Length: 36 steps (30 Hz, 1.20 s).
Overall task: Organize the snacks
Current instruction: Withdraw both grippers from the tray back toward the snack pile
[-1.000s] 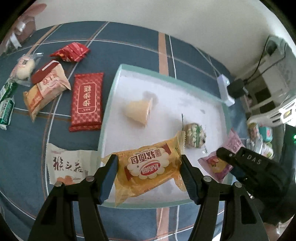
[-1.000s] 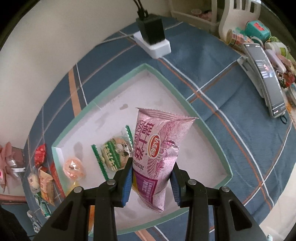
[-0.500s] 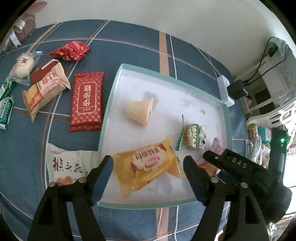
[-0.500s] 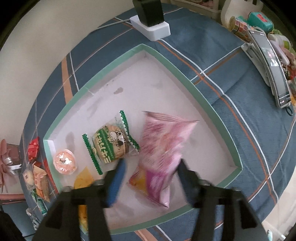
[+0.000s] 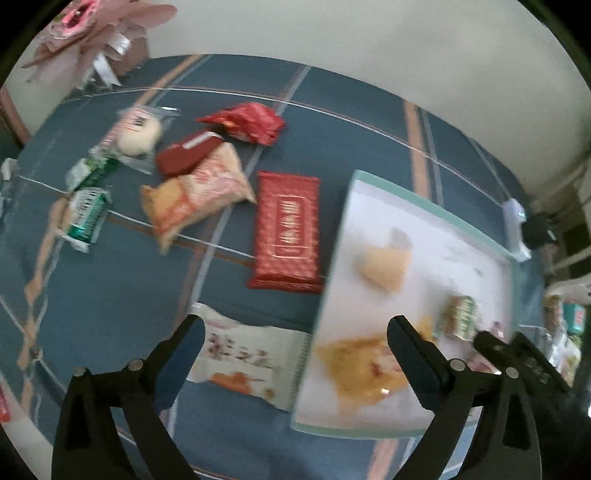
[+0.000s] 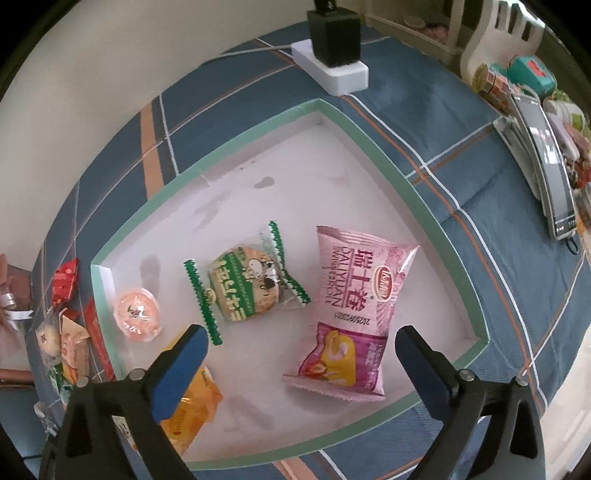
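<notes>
A white tray with a green rim (image 6: 424, 206) (image 5: 436, 206) holds a pink snack bag (image 6: 354, 306), a green-edged biscuit pack (image 6: 243, 288) (image 5: 461, 317), an orange jelly cup (image 6: 136, 314) (image 5: 384, 266) and a yellow bread pack (image 6: 192, 406) (image 5: 362, 365). My right gripper (image 6: 299, 354) is open and empty above the pink bag. My left gripper (image 5: 295, 347) is open and empty over the tray's left rim, above a white snack pack (image 5: 243, 358). Loose on the cloth lie a red bar pack (image 5: 288, 229), an orange-pink bag (image 5: 199, 195), a red crumpled pack (image 5: 247, 122), a bun pack (image 5: 136, 136) and green packs (image 5: 88, 206).
A blue plaid cloth (image 5: 129, 295) covers the table. A white power strip with a black plug (image 6: 336, 48) sits behind the tray. A phone (image 6: 546, 162) and small toys (image 6: 528, 70) lie at the right. A pink bouquet (image 5: 92, 33) stands at the far left corner.
My right gripper opened and let the pink bag drop into the tray. My left gripper, having released the yellow bread pack in the tray, swung left toward the loose snacks.
</notes>
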Available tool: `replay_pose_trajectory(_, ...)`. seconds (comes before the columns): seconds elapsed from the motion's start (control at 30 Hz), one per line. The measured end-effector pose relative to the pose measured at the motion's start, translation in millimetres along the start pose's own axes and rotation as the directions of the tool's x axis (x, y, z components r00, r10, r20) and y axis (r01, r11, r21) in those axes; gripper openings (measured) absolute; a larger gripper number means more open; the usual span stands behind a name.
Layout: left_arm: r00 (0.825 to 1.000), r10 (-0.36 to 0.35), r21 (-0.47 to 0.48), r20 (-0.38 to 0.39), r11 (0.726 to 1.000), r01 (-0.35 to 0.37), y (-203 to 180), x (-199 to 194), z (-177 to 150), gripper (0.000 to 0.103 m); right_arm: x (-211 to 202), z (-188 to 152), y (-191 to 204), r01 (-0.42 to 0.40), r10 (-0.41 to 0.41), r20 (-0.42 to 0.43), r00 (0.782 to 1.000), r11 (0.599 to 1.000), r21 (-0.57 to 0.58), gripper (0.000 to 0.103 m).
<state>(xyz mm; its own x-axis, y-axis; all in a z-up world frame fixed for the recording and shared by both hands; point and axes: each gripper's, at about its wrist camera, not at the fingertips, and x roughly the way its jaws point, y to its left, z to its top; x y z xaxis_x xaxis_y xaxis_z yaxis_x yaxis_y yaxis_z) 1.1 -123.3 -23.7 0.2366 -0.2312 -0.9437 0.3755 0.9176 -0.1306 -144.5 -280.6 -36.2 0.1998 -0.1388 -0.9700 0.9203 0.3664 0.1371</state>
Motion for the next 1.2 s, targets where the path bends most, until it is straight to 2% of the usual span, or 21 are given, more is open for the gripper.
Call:
replay_pose_trajectory(0.2,0.994,0.087,-0.013,0.059,0.996,-0.087,14.5,-9.7,9.1,0.102,-12.1,-7.8,20.3,-0.008,0.01,0.041,0.999,0.998,-0.061,0.103)
replay_pose_trajectory(0.27,0.991,0.11,-0.025,0.08,0.994,-0.108,21.9,-14.2,12.5,0.102,-16.2,-11.9,32.1,-0.031,0.036,0.046,0.998,0.995,-0.093,0.103)
replay_pose_trajectory(0.47,0.982,0.148,-0.024,0.119,0.989,-0.146,41.2,-23.3,22.8,0.102,-30.3,-28.0,66.8,-0.058,0.072,0.069,0.995,0.979,-0.196,0.103)
replay_pose_trajectory(0.57,0.979,0.152,0.028,0.137,0.987,-0.157,51.3,-28.2,28.6,0.102,-38.9,-38.8,85.9,-0.086,0.107,0.074,0.991,0.966,-0.245,0.103)
replay_pose_trajectory(0.67,0.968,0.194,0.091,0.158,0.973,-0.21,56.0,-34.1,30.5,0.102,-47.9,-51.6,105.7,-0.104,0.133,0.078,0.988,0.949,-0.296,0.103)
replay_pose_trajectory(0.77,0.966,0.208,0.115,0.153,0.967,-0.227,67.3,-38.3,31.7,0.102,-52.5,-65.9,126.7,-0.129,0.163,0.067,0.984,0.925,-0.358,0.103)
replay_pose_trajectory(0.87,0.96,0.235,0.101,0.154,0.962,-0.252,81.5,-41.2,33.3,0.102,-55.0,-78.4,140.4,-0.141,0.177,0.055,0.983,0.908,-0.394,0.103)
replay_pose_trajectory(1.0,0.962,0.233,0.067,0.14,0.968,-0.244,104.0,-43.7,34.9,0.102,-49.5,-87.4,151.4,-0.184,0.204,0.007,0.979,0.898,-0.401,0.103)
replay_pose_trajectory(1.2,0.966,0.251,0.025,0.062,0.967,-0.253,129.3,-23.5,33.9,0.102,-26.9,-101.5,170.0,-0.196,0.18,-0.079,0.981,0.886,-0.42,0.103)
